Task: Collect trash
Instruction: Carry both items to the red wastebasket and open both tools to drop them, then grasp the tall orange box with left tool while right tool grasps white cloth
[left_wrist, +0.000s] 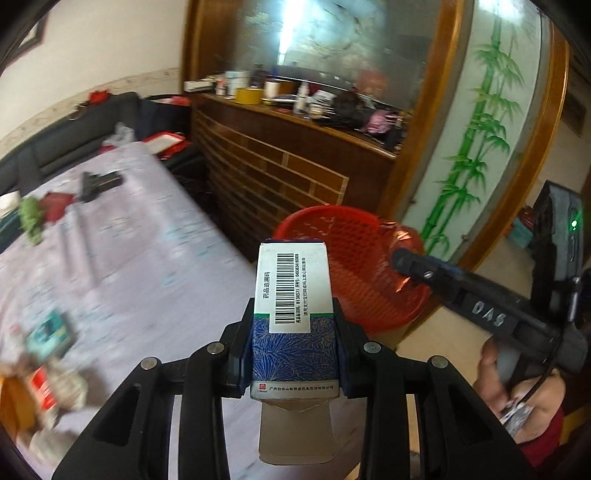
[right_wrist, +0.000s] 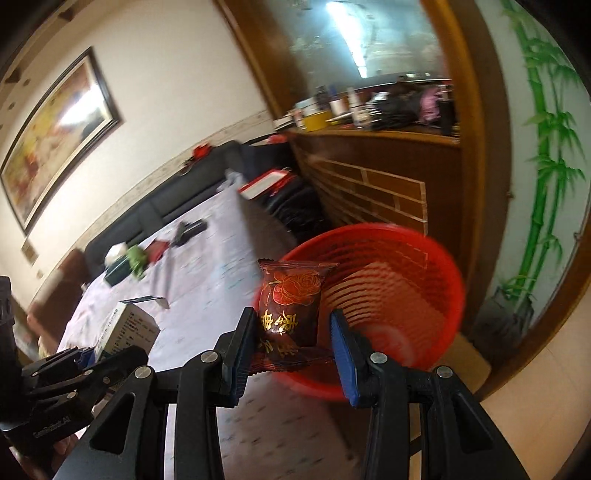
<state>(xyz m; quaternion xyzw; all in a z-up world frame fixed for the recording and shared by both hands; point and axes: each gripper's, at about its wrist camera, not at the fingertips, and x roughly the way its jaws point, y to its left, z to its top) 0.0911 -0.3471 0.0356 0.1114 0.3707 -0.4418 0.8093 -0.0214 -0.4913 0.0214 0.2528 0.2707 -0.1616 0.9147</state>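
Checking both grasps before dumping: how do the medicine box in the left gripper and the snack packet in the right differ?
The medicine box is a rigid white-and-blue carton with a barcode; the snack packet is a soft dark-red wrapper with a rose print. The box sits squarely clamped; the packet is held only by its lower edge. Both point toward the red basket.

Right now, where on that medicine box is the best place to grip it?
Grip the medicine box across its narrow side faces near the lower half, coming from its open-flap end, as the left gripper does now: those flat parallel sides fit between the pads.
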